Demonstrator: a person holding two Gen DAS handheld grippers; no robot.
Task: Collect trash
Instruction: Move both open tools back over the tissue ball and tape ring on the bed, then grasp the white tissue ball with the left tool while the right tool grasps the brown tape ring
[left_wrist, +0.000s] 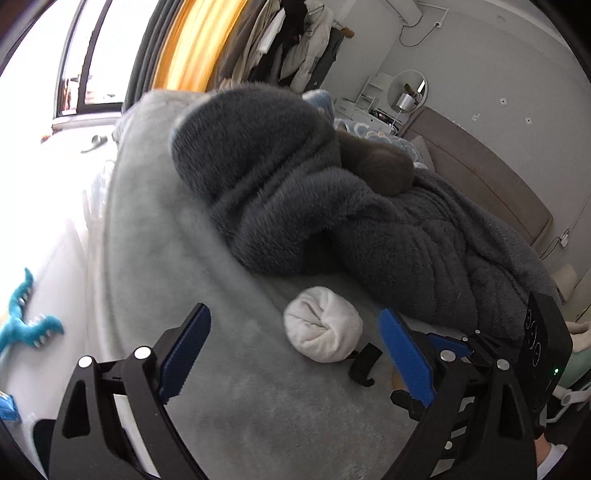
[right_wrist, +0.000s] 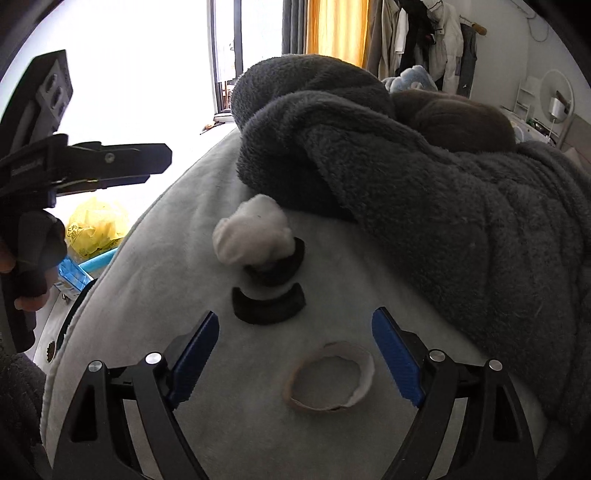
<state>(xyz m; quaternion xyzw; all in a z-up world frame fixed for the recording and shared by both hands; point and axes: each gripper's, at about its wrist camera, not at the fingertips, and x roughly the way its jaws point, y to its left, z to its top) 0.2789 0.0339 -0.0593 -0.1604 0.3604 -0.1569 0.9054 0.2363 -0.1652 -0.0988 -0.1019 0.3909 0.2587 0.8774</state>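
Note:
A flattened cardboard ring (right_wrist: 328, 380) lies on the pale grey bed cover (right_wrist: 166, 295), between the open fingers of my right gripper (right_wrist: 299, 362). Beyond it lie two curved black pieces (right_wrist: 269, 304) and a white rolled sock ball (right_wrist: 253, 232). In the left wrist view the sock ball (left_wrist: 323, 328) sits just ahead of my open, empty left gripper (left_wrist: 295, 354), with a black piece (left_wrist: 365, 363) beside it. My left gripper also shows at the left of the right wrist view (right_wrist: 110, 162).
A dark grey fleece blanket (left_wrist: 332, 206) is heaped on the bed behind the sock ball. A yellow plastic bag (right_wrist: 96, 225) and a blue carton (right_wrist: 74, 275) lie on the floor left of the bed. A teal toy (left_wrist: 26, 325) lies on the floor.

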